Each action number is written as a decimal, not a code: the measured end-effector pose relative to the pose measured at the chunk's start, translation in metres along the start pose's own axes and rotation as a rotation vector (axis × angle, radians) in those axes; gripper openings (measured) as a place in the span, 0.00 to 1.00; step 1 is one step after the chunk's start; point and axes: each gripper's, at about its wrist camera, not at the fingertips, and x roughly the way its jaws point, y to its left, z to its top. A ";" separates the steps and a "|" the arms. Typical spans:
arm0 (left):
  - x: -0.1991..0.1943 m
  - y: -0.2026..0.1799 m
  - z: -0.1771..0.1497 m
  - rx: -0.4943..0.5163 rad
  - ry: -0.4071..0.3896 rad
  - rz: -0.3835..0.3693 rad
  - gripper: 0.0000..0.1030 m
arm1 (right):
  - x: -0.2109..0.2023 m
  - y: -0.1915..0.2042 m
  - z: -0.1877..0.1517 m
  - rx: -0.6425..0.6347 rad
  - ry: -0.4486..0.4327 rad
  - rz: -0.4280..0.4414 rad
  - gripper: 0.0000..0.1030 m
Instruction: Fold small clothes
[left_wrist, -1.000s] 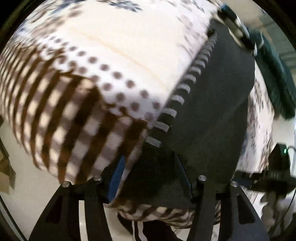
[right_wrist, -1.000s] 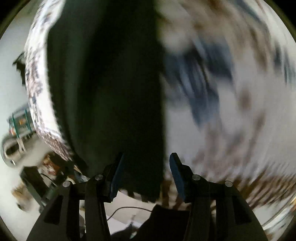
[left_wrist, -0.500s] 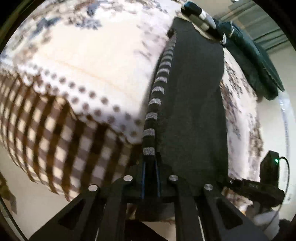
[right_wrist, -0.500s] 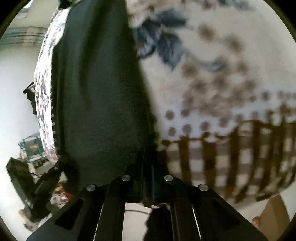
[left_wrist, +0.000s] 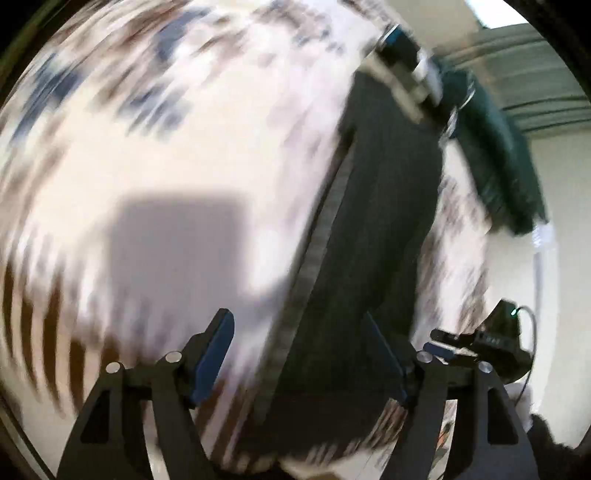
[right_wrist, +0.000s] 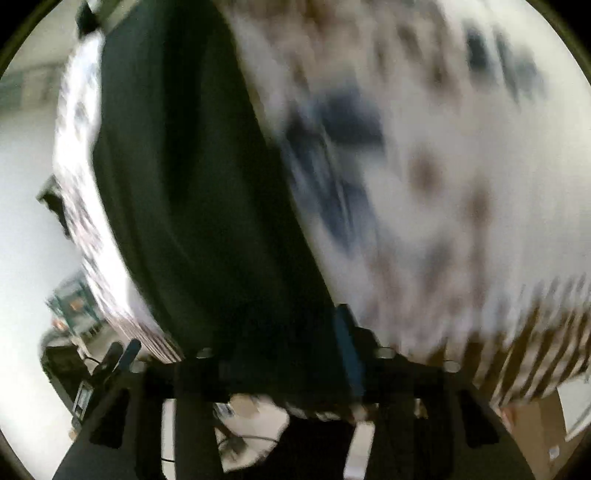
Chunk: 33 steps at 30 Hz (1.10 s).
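Fingers of left gripper (left_wrist: 297, 354) opening, spread w/ nothing pinched, above dark garment (left_wrist: 376, 221) lying flat on patterned bed cover (left_wrist: 177, 140). Right gripper (right_wrist: 284, 343) fingers opening too, apart over garment's other edge; frames blurred.

Garment (left_wrist: 373, 240) flat on the bedspread (left_wrist: 184, 147), pile (left_wrist: 498, 155) behind.

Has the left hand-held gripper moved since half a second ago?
Yes. The left hand-held gripper has backed off the dark garment, jaws opening, nothing pinched.
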 end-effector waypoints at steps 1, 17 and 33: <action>0.007 -0.007 0.026 0.014 -0.019 -0.008 0.68 | -0.014 0.008 0.025 0.004 -0.038 0.025 0.48; 0.190 -0.115 0.281 0.278 -0.033 0.046 0.65 | -0.067 0.119 0.357 -0.127 -0.358 0.114 0.07; 0.211 -0.104 0.311 0.167 0.020 -0.079 0.22 | -0.065 0.101 0.383 -0.113 -0.278 0.016 0.64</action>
